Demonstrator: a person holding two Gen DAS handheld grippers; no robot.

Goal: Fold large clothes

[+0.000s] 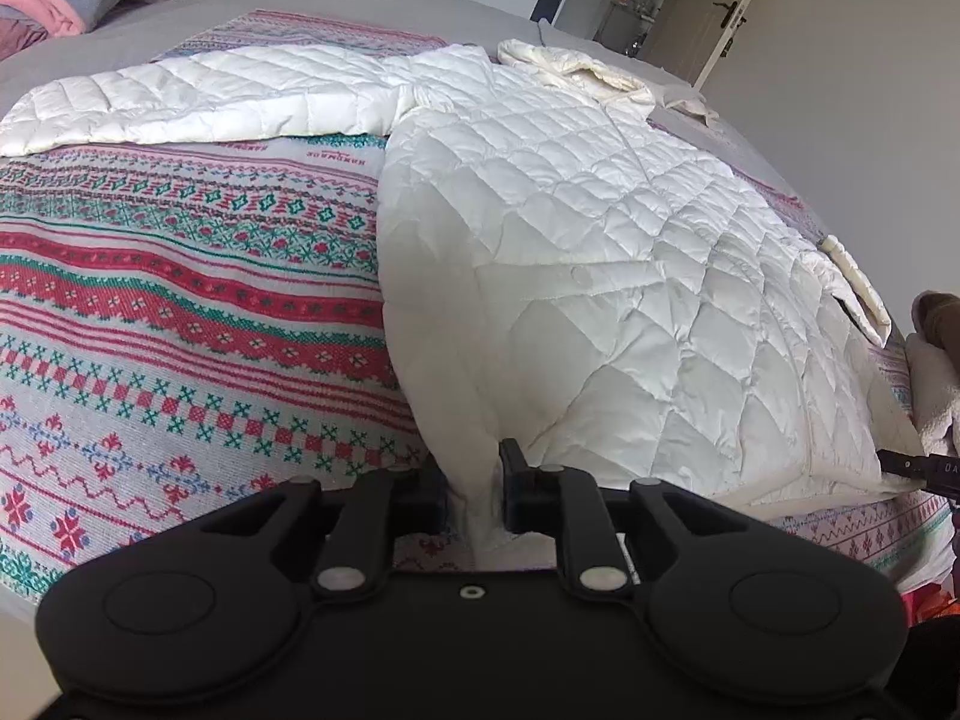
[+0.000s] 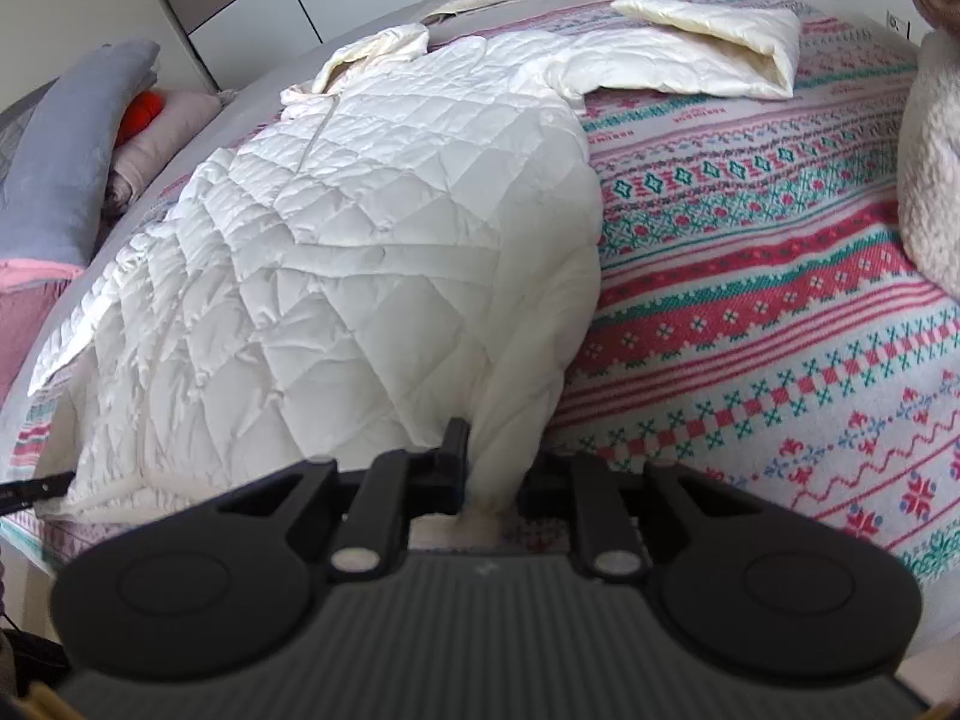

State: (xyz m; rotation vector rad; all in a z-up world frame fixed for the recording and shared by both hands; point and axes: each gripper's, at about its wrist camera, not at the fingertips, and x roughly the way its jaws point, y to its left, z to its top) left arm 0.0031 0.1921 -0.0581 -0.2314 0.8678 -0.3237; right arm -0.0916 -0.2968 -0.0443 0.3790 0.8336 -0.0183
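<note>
The left gripper (image 1: pixel 474 480) has its jaws pinched on the near hem corner of the white quilted jacket (image 1: pixel 600 252); the right gripper (image 2: pixel 489 468) clamps the opposite hem corner. Both point steeply down. The jacket lies flat on a patterned blanket (image 1: pixel 180 300) over the bed, sleeves spread outward. Folded bedding (image 2: pixel 66 156) sits by the far edge.

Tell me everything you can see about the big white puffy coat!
The white coat is puffy, stitched in diamonds, with a hood. It lies flat on a patterned blanket, sleeves spread out sideways. The left gripper and right gripper each pinch a bottom corner of its hem.
</note>
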